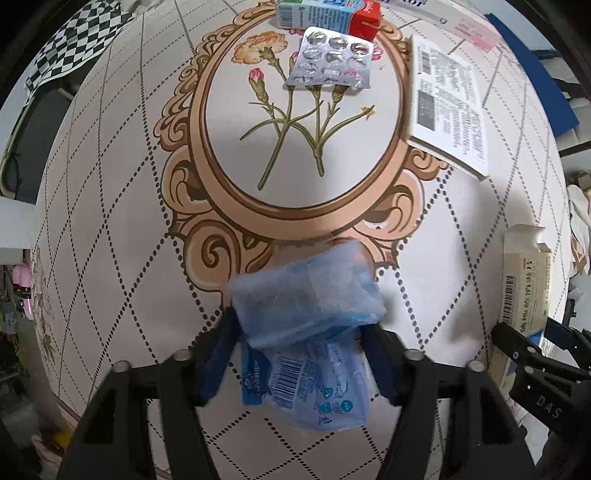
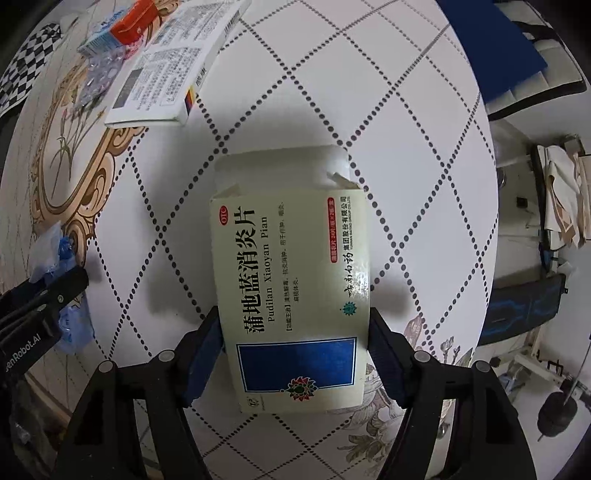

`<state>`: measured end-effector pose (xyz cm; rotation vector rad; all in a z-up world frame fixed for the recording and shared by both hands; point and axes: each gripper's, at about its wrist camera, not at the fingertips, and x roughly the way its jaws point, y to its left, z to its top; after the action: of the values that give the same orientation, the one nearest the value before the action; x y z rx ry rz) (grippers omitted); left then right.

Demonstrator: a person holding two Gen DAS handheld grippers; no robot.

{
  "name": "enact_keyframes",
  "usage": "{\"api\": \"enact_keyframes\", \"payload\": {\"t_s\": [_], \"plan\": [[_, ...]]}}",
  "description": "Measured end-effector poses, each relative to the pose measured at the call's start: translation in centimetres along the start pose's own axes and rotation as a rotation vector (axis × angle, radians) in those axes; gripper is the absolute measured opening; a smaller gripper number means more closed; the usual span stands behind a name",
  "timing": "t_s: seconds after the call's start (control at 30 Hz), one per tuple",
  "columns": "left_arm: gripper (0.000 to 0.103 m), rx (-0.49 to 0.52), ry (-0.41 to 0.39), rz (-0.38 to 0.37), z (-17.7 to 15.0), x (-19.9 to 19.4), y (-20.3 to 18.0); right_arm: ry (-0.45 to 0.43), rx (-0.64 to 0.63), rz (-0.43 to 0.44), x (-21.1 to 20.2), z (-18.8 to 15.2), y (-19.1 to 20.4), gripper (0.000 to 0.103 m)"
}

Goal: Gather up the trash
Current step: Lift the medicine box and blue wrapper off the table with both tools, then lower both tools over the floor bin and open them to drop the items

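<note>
Several wrappers litter the floral tablecloth (image 1: 122, 229).

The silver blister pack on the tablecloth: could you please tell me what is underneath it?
The silver foil blister pack lies on the printed carnation stems of the oval-framed tablecloth, covering some blooms. Its far edge meets the red-and-blue carton. Anything else beneath is hidden.

**Tabletop layout, both wrist views**

Left wrist view: plastic wrapper (image 1: 306, 332) at 6 o'clock, between the left gripper (image 1: 301, 354) fingers, over the tablecloth (image 1: 110, 221). Blister pack (image 1: 330, 59) at 12 o'clock, touching the carton (image 1: 328, 14) behind it. Flat box (image 1: 448, 107) at 2 o'clock, just beside the blister pack. Medicine box (image 1: 524, 284) at 4 o'clock.

Right wrist view: medicine box (image 2: 295, 280) centre to 6 o'clock, between the right gripper (image 2: 295, 354) fingers. Flat box (image 2: 166, 74) at 11 o'clock; wrapper (image 2: 55, 266) at 9 o'clock.
</note>
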<state>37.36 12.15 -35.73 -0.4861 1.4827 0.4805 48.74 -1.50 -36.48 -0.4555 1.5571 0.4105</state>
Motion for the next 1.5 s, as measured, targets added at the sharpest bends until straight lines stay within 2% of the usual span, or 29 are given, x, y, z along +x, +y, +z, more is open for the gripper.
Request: {"api": "enact_keyframes", "payload": {"t_s": [0.1, 0.23, 0.37, 0.77, 0.8, 0.9, 1.03, 1.13, 1.27, 1.37, 1.5], "plan": [[0.052, 0.005, -0.018, -0.009, -0.8, -0.9, 0.2, -0.01, 0.023, 0.022, 0.0, -1.0, -1.0, 0.074], [0.046, 0.026, -0.039, -0.032, -2.3, -2.1, 0.5, -0.039, 0.012, 0.022, -1.3, -3.5, -0.2, 0.074], [0.046, 0.031, -0.067, -0.056, -4.0, -3.9, 1.3, -0.064, 0.032, 0.046, -2.8, -6.2, 0.2, 0.074], [0.046, 0.09, -0.238, -0.076, -11.5, -12.2, 6.8, -0.193, 0.039, 0.125, -9.1, -14.3, 3.7, 0.074], [0.046, 0.102, -0.255, -0.073, -11.7, -12.4, 7.3, -0.211, 0.036, 0.125, -9.8, -15.3, 3.9, 0.074], [0.046, 0.143, -0.311, -0.072, -15.2, -14.3, 9.4, -0.267, 0.033, 0.114, -11.8, -18.9, 5.1, 0.074], [0.046, 0.202, -0.343, -0.079, -19.8, -15.6, 12.1, -0.322, 0.072, 0.11, -14.2, -25.4, 6.4, 0.074], [0.046, 0.233, -0.33, -0.089, -23.1, -15.4, 13.9, -0.347, 0.112, 0.109, -14.8, -30.4, 8.0, 0.074], [0.046, 0.236, -0.269, -0.107, -26.9, -13.4, 16.0, -0.322, 0.174, 0.139, -13.6, -36.7, 9.9, 0.074], [0.046, 0.225, -0.211, -0.112, -29.2, -10.6, 17.0, -0.27, 0.174, 0.149, -11.0, -40.0, 11.4, 0.074], [0.046, 0.185, -0.112, -0.114, -31.8, -4.8, 18.1, -0.166, 0.161, 0.163, -5.3, -43.4, 13.1, 0.074]]}}
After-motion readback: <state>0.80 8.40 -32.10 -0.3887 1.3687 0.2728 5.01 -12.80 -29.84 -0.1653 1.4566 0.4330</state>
